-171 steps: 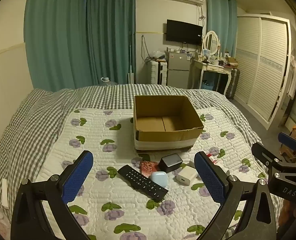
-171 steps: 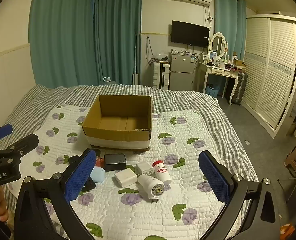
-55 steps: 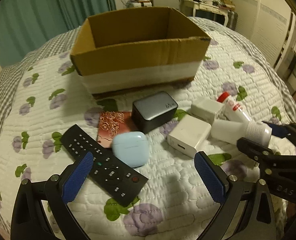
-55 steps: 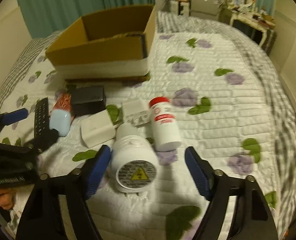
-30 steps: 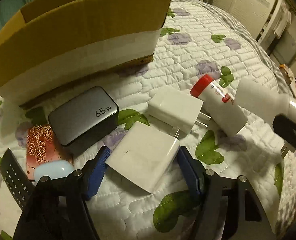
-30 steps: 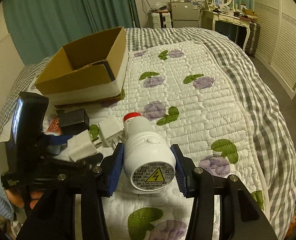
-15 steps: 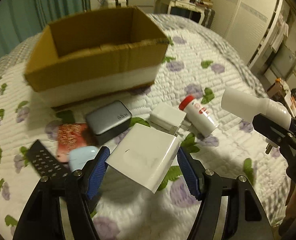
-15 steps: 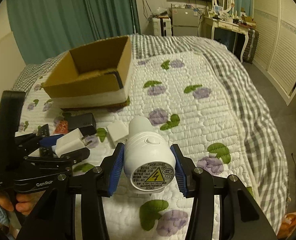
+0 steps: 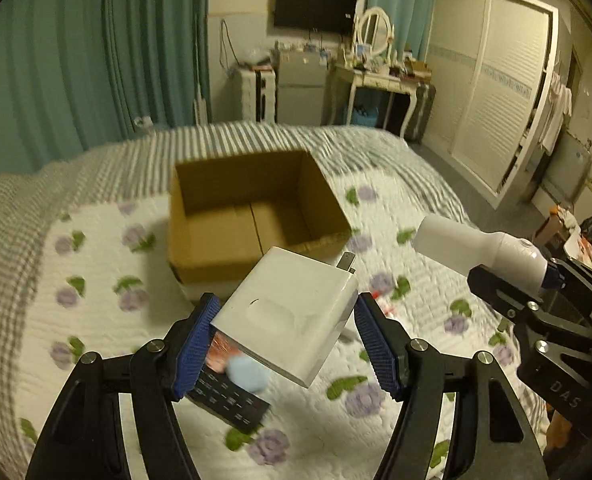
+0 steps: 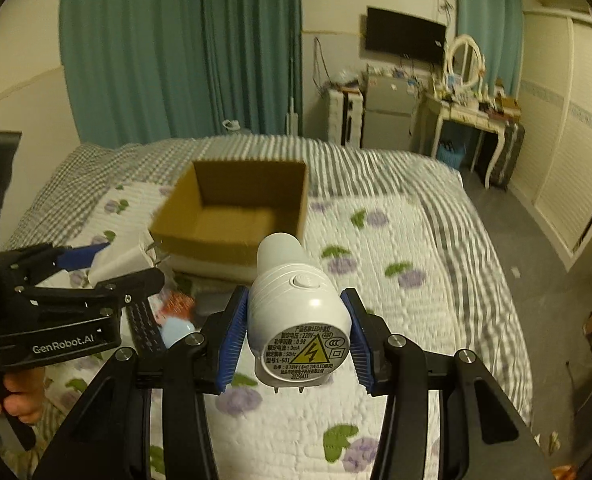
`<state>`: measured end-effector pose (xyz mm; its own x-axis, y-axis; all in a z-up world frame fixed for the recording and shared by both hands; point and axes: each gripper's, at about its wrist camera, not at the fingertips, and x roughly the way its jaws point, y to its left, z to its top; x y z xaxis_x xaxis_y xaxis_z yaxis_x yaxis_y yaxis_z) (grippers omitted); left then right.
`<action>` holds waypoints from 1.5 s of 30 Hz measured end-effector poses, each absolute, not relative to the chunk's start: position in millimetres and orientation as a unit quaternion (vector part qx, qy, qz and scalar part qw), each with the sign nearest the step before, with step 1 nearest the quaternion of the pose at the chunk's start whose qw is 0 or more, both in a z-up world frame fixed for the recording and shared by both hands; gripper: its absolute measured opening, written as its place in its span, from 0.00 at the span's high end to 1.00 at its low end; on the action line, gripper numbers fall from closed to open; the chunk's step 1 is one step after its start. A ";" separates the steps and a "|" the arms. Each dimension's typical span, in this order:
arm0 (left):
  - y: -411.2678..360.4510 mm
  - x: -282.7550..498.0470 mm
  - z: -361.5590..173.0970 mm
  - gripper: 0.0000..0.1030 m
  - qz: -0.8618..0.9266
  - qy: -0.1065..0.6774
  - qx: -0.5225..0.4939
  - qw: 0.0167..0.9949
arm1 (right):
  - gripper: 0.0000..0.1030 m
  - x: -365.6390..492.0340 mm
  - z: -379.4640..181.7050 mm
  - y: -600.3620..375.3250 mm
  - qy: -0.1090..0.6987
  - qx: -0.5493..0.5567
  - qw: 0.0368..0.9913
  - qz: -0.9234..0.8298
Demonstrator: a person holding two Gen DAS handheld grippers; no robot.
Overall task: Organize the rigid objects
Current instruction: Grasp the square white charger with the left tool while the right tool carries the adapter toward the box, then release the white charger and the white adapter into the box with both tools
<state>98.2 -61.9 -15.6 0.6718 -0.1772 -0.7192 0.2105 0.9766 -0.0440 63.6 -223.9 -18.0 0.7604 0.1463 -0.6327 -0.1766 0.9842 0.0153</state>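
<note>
My left gripper is shut on a white square charger and holds it in the air in front of the open cardboard box. My right gripper is shut on a white plug-in night light, also lifted, with the box ahead of it. The night light shows at the right of the left wrist view, and the charger at the left of the right wrist view. The box has nothing in it.
On the quilted bed lie a black remote, a light blue earbud case and a red patterned card. Beyond the bed stand a dressing table, a wardrobe and teal curtains.
Both grippers closed on their objects, the left on the charger and the right on the night light, and lifted them off the bed. They are now higher and the box is seen from above.
</note>
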 end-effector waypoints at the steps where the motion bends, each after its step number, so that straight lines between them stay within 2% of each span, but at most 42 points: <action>1: -58.1 99.7 -10.1 0.32 -0.103 0.387 0.022 0.916 | 0.55 67.6 -11.7 -220.1 0.331 -0.024 0.939 0.088; 7: -36.6 127.5 10.1 0.32 -0.076 0.377 0.022 0.923 | 0.55 98.5 10.6 -204.1 0.316 -0.032 0.943 0.102; 16: -25.8 200.3 5.7 0.32 -0.049 0.377 0.036 0.924 | 0.55 186.2 19.9 -181.9 0.302 -0.040 0.944 0.125; 21: -26.9 251.7 -20.6 0.32 -0.033 0.393 0.057 0.917 | 0.55 245.1 0.1 -178.2 0.318 -0.024 0.938 0.133; 25: -37.8 278.9 -49.8 0.32 -0.029 0.403 0.091 0.910 | 0.55 287.2 -29.8 -177.4 0.338 -0.019 0.932 0.132; 30: -43.1 302.3 -85.6 0.32 -0.030 0.427 0.085 0.900 | 0.55 319.1 -71.8 -175.8 0.367 -0.009 0.921 0.129; 38: -48.7 313.1 -118.8 0.31 -0.036 0.451 0.087 0.887 | 0.55 328.3 -110.9 -177.3 0.388 -0.013 0.913 0.124; 45: -45.0 304.5 -110.7 0.29 -0.029 0.444 0.065 0.893 | 0.52 320.5 -102.8 -177.2 0.390 -0.015 0.912 0.122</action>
<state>304.5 -45.0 -110.7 0.6048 0.0058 -0.7963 0.1104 0.9897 0.0910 320.5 -177.2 -102.8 0.6654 0.2119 -0.7158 -0.2347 0.9696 0.0690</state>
